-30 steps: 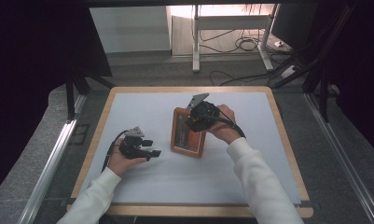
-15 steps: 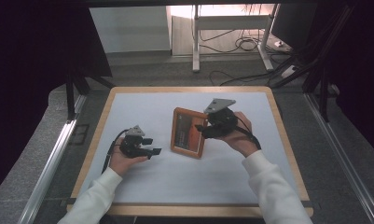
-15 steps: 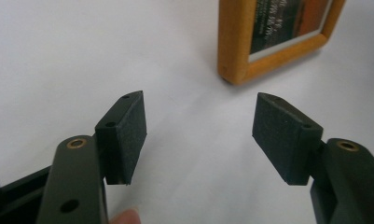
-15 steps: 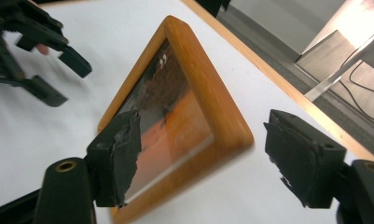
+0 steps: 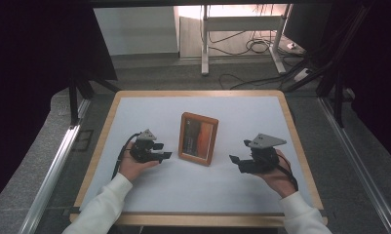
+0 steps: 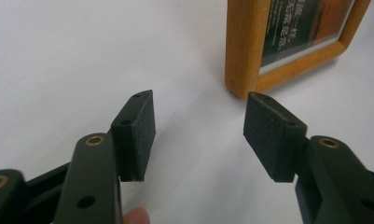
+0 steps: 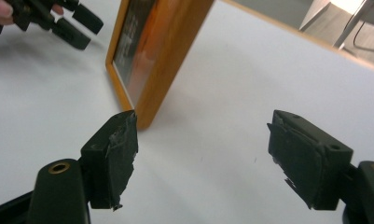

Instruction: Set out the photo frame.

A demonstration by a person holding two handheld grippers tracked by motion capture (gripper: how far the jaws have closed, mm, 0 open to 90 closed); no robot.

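Observation:
A wooden picture frame (image 5: 198,139) with a dark orange picture stands upright in the middle of the white table, free of both grippers. To its left my left gripper (image 5: 165,156) points at it. In the left gripper view the left gripper (image 6: 198,123) is open and has just been closing, with nothing between its pads, and the frame's corner (image 6: 243,56) is just ahead. Right of the frame, my right gripper (image 5: 235,160) rests low. The right gripper (image 7: 201,140) is open, its jaws have just been opening, and the frame (image 7: 168,51) stands apart ahead-left.
The table has a wooden rim (image 5: 198,92) all round. Metal rails (image 5: 56,165) run along both sides. Beyond the far edge are desk legs and floor cables (image 5: 251,46). The left gripper (image 7: 68,21) shows at the top left of the right gripper view.
My right gripper has left the frame's top and moved right and toward me, down to the table. The frame now stands alone. The left hand has hardly moved.

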